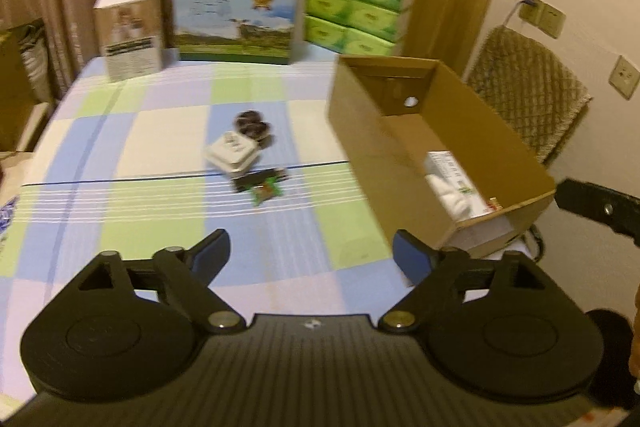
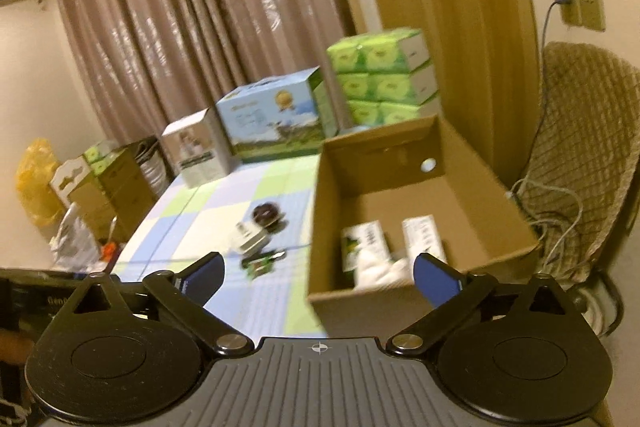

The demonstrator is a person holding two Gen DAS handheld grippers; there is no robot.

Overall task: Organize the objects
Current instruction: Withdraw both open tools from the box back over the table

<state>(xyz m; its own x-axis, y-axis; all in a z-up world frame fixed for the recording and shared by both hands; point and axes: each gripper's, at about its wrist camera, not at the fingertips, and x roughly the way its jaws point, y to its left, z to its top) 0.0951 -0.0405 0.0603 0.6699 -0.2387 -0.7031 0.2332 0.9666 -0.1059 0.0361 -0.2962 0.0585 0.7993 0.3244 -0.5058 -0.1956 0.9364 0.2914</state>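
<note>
A small pile lies mid-table: a white square box [image 1: 232, 151], dark round items [image 1: 252, 125] behind it and green-and-dark packets [image 1: 262, 185] in front. An open cardboard box [image 1: 400, 163] stands to the right, holding white packages [image 1: 454, 181]. My left gripper [image 1: 312, 255] is open and empty above the table's near edge. My right gripper [image 2: 318, 277] is open and empty, at the cardboard box's [image 2: 496, 195] near wall, with the packages [image 2: 366, 247] inside and the pile [image 2: 254, 237] to the left.
A checked cloth [image 1: 140, 131] covers the table. At the back stand a white carton [image 1: 128, 31], a blue carton [image 1: 236, 19] and stacked green tissue packs [image 1: 356, 7]. A quilt-covered chair [image 1: 528, 99] is at the right. Boxes and bags [image 2: 80, 195] lie left of the table.
</note>
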